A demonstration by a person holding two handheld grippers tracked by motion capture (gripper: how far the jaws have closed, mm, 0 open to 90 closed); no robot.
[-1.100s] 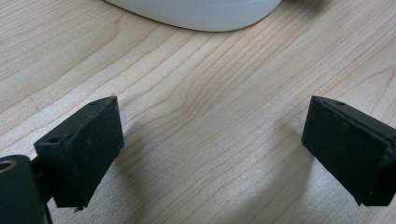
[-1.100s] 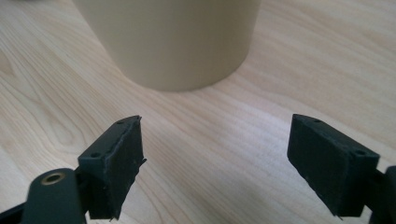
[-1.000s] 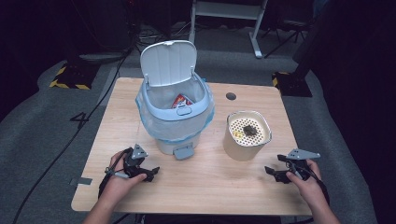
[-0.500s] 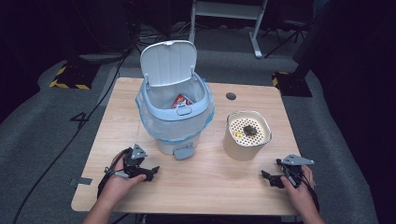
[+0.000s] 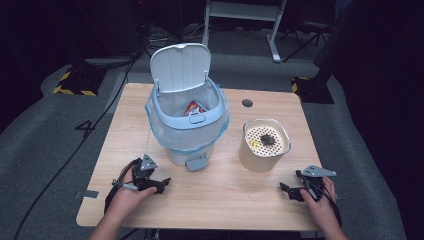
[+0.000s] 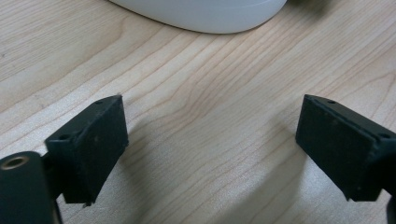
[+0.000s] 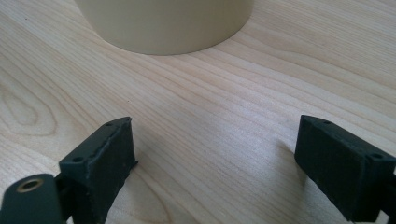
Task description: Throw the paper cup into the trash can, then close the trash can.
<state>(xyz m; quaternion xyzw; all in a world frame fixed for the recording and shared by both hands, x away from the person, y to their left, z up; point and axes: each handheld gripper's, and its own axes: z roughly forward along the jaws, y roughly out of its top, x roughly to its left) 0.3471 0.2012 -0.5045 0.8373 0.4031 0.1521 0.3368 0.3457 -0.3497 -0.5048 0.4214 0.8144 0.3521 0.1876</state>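
Note:
My left gripper (image 5: pixel 161 184) rests low on the wooden table (image 5: pixel 235 200) at the near left, in front of a pale blue pedal bin (image 5: pixel 186 131). It is open (image 6: pixel 212 149); its jaws have just been closing slightly with nothing between them. The bin's white base (image 6: pixel 201 14) lies ahead of it. My right gripper (image 5: pixel 289 191) sits at the near right, in front of a beige canister (image 5: pixel 264 155). It is open too (image 7: pixel 215 163); its jaws have just been opening over bare wood. The canister's foot (image 7: pixel 163 23) stands just beyond them.
The bin's lid (image 5: pixel 181 67) stands up and a red wrapper (image 5: pixel 194 107) lies inside the plastic liner. The canister's perforated top carries a dark lump (image 5: pixel 266 140) and a yellow bit (image 5: pixel 255 144). A small round hole (image 5: pixel 247 103) marks the table's far side.
The right hand has shifted slightly toward the table's near edge. The left hand has kept still.

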